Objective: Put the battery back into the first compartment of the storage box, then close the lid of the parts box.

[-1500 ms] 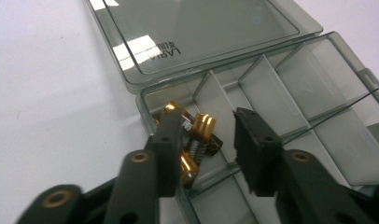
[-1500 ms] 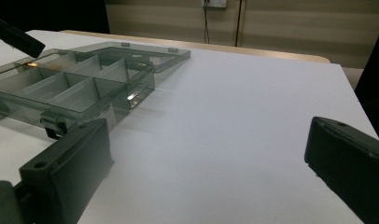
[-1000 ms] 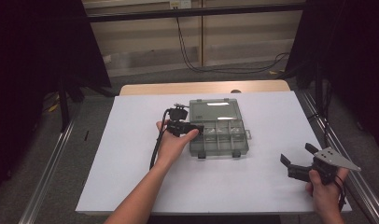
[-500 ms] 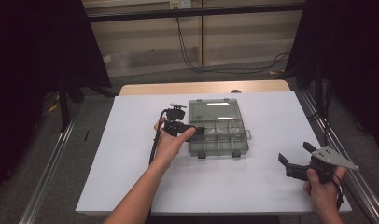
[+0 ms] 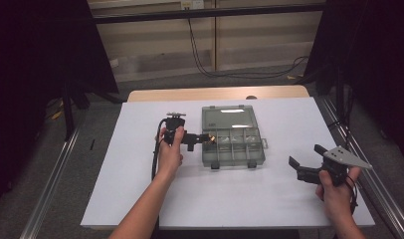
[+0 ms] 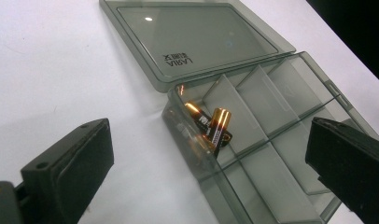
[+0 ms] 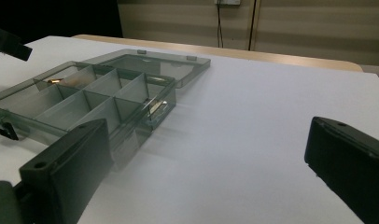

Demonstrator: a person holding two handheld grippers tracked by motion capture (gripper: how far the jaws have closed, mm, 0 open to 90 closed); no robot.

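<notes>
My left tool (image 6: pixel 211 186), jaws just opened and empty, hangs over the box (image 6: pixel 290 154) where the batteries (image 6: pixel 211 128) now lie, while the right tool (image 5: pixel 309 167) waits open.

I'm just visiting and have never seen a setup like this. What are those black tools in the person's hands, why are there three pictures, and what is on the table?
There is no machine here: a person holds a hand-held gripper in each hand, a tool with two black jaws. The high view looks down on the white table from above. In it the left gripper is at the left edge of a clear grey compartment box, and the right gripper is off to the right, away from the box. The other two pictures come from cameras riding on each gripper, looking out between its own jaws. The box's lid lies open flat. In one corner compartment lie some batteries, gold and black. The left gripper's jaws have just been opening, and both grippers now stand open, holding nothing.
</notes>
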